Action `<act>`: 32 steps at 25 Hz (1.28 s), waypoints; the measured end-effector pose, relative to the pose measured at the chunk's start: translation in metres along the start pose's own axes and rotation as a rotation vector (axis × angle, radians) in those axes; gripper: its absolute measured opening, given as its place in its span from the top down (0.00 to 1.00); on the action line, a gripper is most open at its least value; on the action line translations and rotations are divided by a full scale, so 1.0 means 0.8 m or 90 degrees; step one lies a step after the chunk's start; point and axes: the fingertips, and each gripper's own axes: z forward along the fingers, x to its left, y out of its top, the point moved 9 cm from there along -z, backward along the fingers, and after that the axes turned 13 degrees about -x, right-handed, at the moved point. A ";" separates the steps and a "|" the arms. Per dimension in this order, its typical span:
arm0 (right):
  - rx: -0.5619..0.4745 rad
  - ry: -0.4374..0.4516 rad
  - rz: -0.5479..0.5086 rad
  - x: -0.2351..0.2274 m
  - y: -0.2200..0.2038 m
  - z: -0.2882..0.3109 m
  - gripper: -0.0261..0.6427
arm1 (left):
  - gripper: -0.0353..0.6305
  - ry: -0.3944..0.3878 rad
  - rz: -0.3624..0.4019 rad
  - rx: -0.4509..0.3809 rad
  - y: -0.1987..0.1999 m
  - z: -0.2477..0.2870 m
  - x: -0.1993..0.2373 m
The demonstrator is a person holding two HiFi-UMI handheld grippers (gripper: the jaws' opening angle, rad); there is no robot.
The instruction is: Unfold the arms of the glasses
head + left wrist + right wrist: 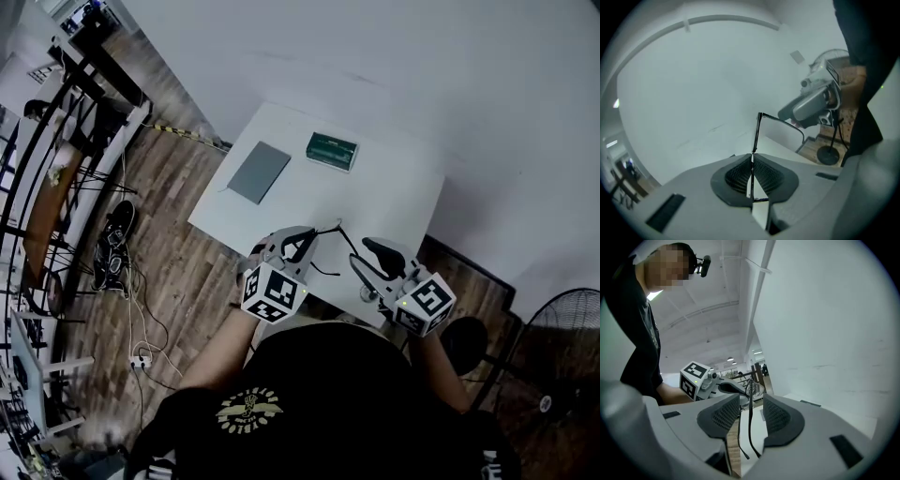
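The thin black-framed glasses (337,232) hang above the near edge of the white table (394,187), between my two grippers. In the left gripper view my left gripper (752,164) is shut on the glasses (757,126). One arm runs up from the pads, bends and reaches right toward my right gripper (813,107). In the right gripper view my right gripper (751,404) is open. A glasses arm (750,425) hangs in the gap between the pads, and neither pad presses on it. In the head view the left gripper (298,246) and right gripper (373,251) face each other.
Farther back on the table lie a grey flat pad (259,172) and a green box (332,150). A fan (562,347) stands on the wooden floor at the right. Shoes (114,246) and cables lie at the left, beside shelving.
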 end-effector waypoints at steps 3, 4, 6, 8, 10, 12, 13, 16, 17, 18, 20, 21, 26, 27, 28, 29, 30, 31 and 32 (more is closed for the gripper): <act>-0.066 -0.003 -0.020 -0.001 0.018 -0.006 0.73 | 0.91 0.045 -0.138 -0.055 -0.005 -0.009 0.018; -0.082 -0.006 -0.028 0.000 0.025 -0.007 0.73 | 0.91 0.064 -0.170 -0.072 -0.005 -0.014 0.026; -0.102 -0.018 -0.037 0.001 0.033 -0.012 0.73 | 0.91 0.103 -0.209 -0.102 -0.006 -0.022 0.037; -0.116 -0.030 -0.038 -0.001 0.034 -0.019 0.73 | 0.91 0.137 -0.236 -0.132 -0.011 -0.027 0.042; -0.125 -0.038 -0.046 -0.004 0.036 -0.025 0.74 | 0.91 0.164 -0.261 -0.163 -0.012 -0.031 0.046; -0.141 -0.044 -0.058 -0.005 0.043 -0.028 0.73 | 0.91 0.190 -0.276 -0.190 -0.010 -0.037 0.051; -0.151 -0.046 -0.063 -0.003 0.047 -0.029 0.73 | 0.91 0.202 -0.282 -0.205 -0.009 -0.042 0.054; -0.151 -0.056 -0.081 -0.003 0.046 -0.034 0.73 | 0.91 0.231 -0.299 -0.243 -0.010 -0.061 0.066; -0.145 -0.061 -0.088 -0.005 0.044 -0.036 0.73 | 0.91 0.241 -0.300 -0.250 -0.010 -0.067 0.071; -0.139 -0.067 -0.095 -0.008 0.044 -0.040 0.74 | 0.91 0.252 -0.300 -0.256 -0.008 -0.074 0.075; -0.132 -0.086 -0.106 -0.011 0.052 -0.051 0.74 | 0.91 0.271 -0.299 -0.265 0.001 -0.087 0.082; -0.129 -0.097 -0.113 -0.012 0.058 -0.058 0.75 | 0.91 0.278 -0.299 -0.270 0.006 -0.093 0.084; -0.140 -0.163 -0.126 -0.033 0.065 -0.082 0.89 | 0.91 0.299 -0.288 -0.280 0.000 -0.101 0.093; -0.141 -0.176 -0.128 -0.036 0.066 -0.088 0.92 | 0.91 0.301 -0.287 -0.281 -0.001 -0.099 0.094; -0.143 -0.188 -0.132 -0.038 0.067 -0.094 0.94 | 0.91 0.301 -0.287 -0.283 -0.001 -0.099 0.092; -0.148 -0.196 -0.140 -0.037 0.069 -0.100 0.96 | 0.91 0.301 -0.286 -0.285 0.000 -0.099 0.091; -0.158 -0.198 -0.150 -0.034 0.073 -0.102 0.96 | 0.91 0.302 -0.284 -0.287 0.002 -0.102 0.090; -0.168 -0.196 -0.163 -0.028 0.078 -0.103 0.96 | 0.91 0.303 -0.282 -0.288 0.004 -0.107 0.091; -0.172 -0.195 -0.176 -0.023 0.083 -0.102 0.96 | 0.91 0.305 -0.280 -0.288 0.007 -0.112 0.092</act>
